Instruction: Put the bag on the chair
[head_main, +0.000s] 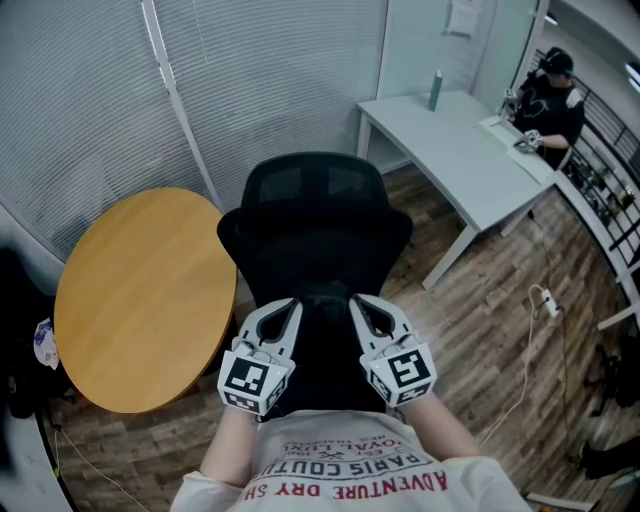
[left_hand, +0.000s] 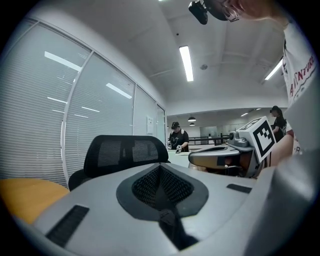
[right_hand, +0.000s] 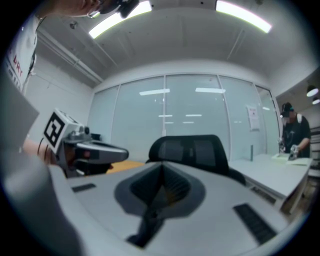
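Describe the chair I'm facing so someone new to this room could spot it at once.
Start at the blind-covered glass wall. In front of it, between the round wooden table on the left and the white desk on the right, stands the office chair. It is the only black piece of the three, and it has a mesh back.

Two grippers (head_main: 293, 304) (head_main: 354, 301); one chair (head_main: 315, 215); one round table (head_main: 140, 300); one desk (head_main: 450, 150)
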